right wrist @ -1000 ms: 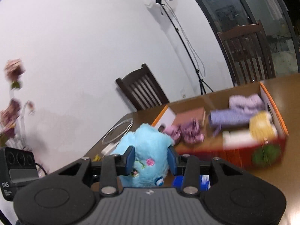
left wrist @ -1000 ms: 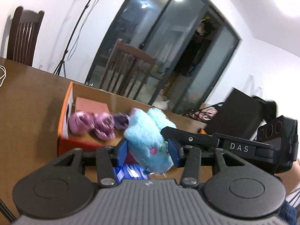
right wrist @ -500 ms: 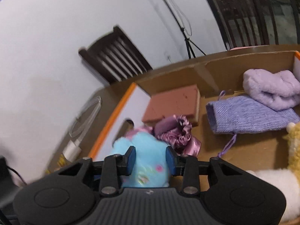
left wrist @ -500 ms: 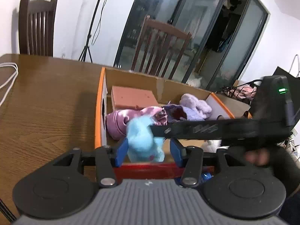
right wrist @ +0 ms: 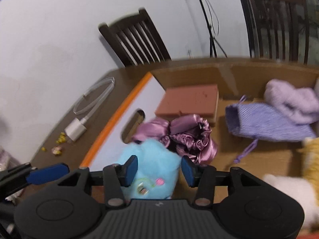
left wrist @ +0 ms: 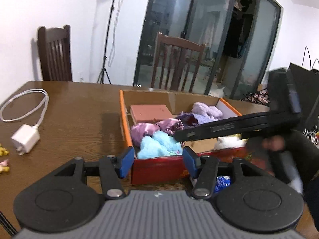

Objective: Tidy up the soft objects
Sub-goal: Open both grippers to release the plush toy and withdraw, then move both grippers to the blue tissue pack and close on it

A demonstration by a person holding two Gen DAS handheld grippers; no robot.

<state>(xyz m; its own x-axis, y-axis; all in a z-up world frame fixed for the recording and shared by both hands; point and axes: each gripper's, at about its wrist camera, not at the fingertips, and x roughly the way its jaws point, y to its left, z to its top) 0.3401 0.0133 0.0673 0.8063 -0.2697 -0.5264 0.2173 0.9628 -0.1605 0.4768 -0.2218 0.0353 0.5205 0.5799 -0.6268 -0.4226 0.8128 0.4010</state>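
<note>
Fluffy sky-blue plush toy point(right wrist: 148, 164) lies in the near-left corner of the orange-rimmed cardboard box point(left wrist: 124, 119), beside the shiny mauve satin pouch point(right wrist: 185, 137) and the brick-red foam block point(right wrist: 189, 101). Above it the right gripper point(right wrist: 157, 169) has just been spreading its blue pads point(right wrist: 129, 168), the toy between them but no longer pinched. Outside the box's near wall, the left gripper point(left wrist: 157, 164) has just been widening too, with nothing in it.

White charger point(left wrist: 25, 138) with coiled cable point(left wrist: 26, 105) on wooden table point(left wrist: 75, 107); two dark chairs point(left wrist: 54, 53) behind
</note>
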